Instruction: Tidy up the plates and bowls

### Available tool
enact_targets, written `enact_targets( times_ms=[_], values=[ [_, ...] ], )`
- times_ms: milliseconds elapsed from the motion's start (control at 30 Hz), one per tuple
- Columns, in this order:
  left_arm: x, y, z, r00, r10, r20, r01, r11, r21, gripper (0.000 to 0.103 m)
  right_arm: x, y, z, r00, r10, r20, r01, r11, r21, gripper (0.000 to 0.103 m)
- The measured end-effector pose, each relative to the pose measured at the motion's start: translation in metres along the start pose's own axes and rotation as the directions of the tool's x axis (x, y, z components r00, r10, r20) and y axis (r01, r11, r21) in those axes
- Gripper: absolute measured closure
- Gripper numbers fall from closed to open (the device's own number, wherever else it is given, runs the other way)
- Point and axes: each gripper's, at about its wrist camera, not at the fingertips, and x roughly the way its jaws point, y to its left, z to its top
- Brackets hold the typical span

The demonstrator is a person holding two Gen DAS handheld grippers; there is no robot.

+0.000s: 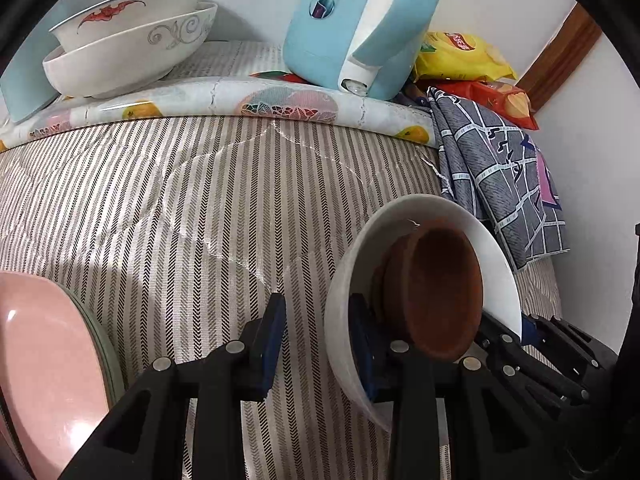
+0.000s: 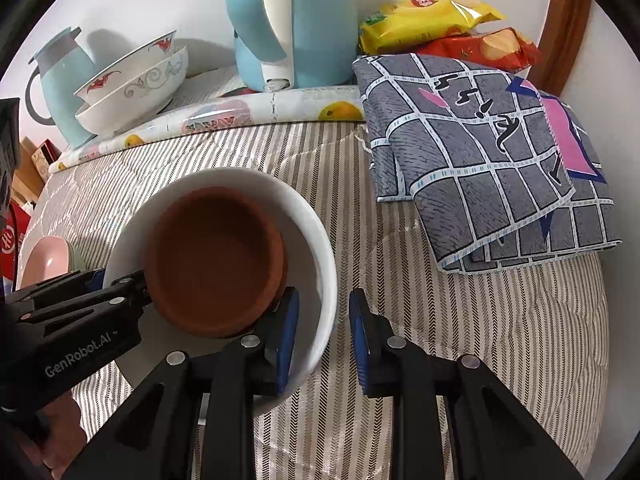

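Two grippers share one load: a white ceramic bowl (image 2: 320, 264) with a brown clay bowl (image 2: 212, 264) nested inside, over the striped bedspread (image 2: 500, 340). The right gripper (image 2: 324, 336) and the left gripper (image 1: 316, 344) each straddle opposite rims, fingers narrowly parted, likely for balance; whether they pinch is unclear. Only the left view shows the pink plate (image 1: 44, 360) clearly; only the right shows the person's hand (image 2: 56, 440).
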Motion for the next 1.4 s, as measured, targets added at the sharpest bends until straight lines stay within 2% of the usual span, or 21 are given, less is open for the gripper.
enact_targets(
  times_ms=[67, 167, 533, 833, 1400],
  values=[
    [0.0, -0.002, 0.0, 1.0, -0.005, 0.01, 0.005, 1.0, 0.012, 0.079, 0.0, 0.002, 0.0, 1.0, 0.005, 0.001, -0.005, 1.0, -0.002, 0.087],
    [-0.001, -0.006, -0.001, 0.999, -0.029, 0.014, 0.029, 0.999, 0.023, 0.089, -0.001, 0.006, 0.0, 1.0, -0.003, 0.01, 0.003, 1.0, 0.001, 0.088],
    [-0.008, -0.008, -0.008, 0.999, -0.036, 0.024, 0.035, 0.999, 0.03, 0.089, -0.006, 0.004, -0.006, 1.0, -0.002, 0.016, 0.001, 1.0, 0.031, 0.089],
    [-0.031, -0.007, -0.016, 0.998, -0.041, 0.049, 0.04, 0.999, 0.028, 0.089, -0.025, 0.009, -0.013, 0.999, 0.008, 0.037, -0.01, 0.999, 0.043, 0.089],
    [-0.082, 0.017, -0.038, 0.993, -0.03, 0.116, 0.03, 1.0, 0.006, 0.089, -0.068, 0.044, -0.027, 0.995, 0.029, 0.097, -0.031, 0.999, 0.018, 0.091]
  ],
)
